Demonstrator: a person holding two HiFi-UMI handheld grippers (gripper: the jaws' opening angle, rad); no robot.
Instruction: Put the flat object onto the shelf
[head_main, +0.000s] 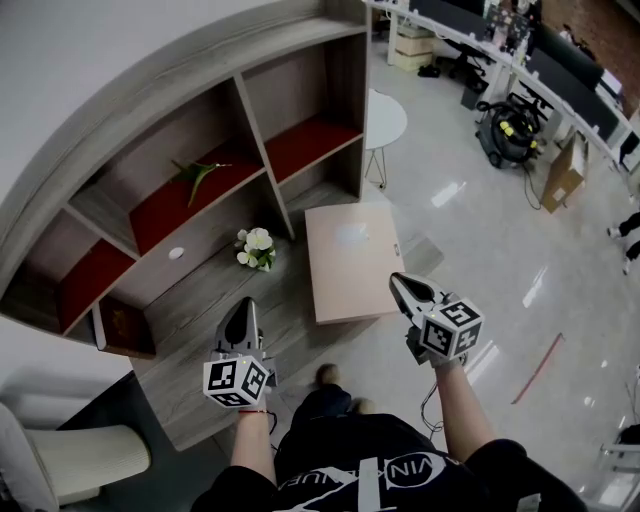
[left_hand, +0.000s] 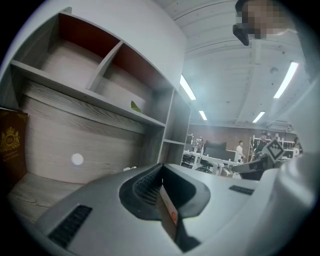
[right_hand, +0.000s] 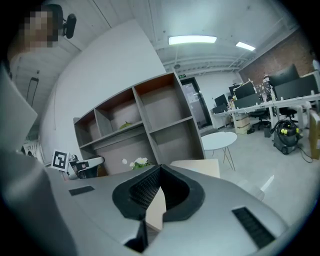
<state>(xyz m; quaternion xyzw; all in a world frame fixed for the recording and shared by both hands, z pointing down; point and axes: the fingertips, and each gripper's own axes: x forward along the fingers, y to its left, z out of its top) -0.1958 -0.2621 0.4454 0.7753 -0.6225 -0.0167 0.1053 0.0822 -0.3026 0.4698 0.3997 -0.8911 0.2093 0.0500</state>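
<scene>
left gripper (head_main: 243, 306) and right gripper (head_main: 397, 280) both pressed together, empty, held before the shelf (head_main: 200, 298). flat brown book (head_main: 125, 327) upright at the lowest ledge's left end, seemingly already placed. best backed off gently, keeping jaws wide of it.

Left gripper (head_main: 243, 305), right gripper (head_main: 398, 280): jaws closed, pointing forward

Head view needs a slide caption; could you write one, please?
Left gripper and right gripper, both shut, face the curved shelf and low table.
</scene>
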